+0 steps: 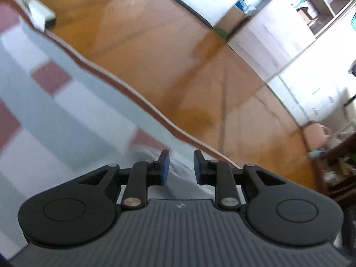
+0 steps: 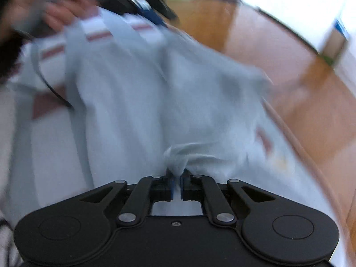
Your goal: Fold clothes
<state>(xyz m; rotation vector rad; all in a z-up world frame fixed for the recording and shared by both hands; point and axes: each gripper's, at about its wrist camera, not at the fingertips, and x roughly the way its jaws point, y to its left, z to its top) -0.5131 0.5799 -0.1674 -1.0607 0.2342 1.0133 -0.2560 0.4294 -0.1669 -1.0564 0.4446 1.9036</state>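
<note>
The pale grey-blue cloth garment [image 2: 155, 93] is spread over a bed with a checked grey, white and dusty-red cover [image 1: 44, 102], beside an orange wooden floor [image 1: 155, 55]. At the left, the left gripper [image 1: 181, 166] stands released, its blue pads apart over pale fabric with nothing pinched. A hand [image 2: 55, 6] is seen at the garment's far striped end. To the right, the right gripper [image 2: 176, 184] is clenched on a bunched corner; that corner is best carried low and evenly, so the fold lands square.

No readable text, labels, brands or numbers in either view; both blurred.
</note>
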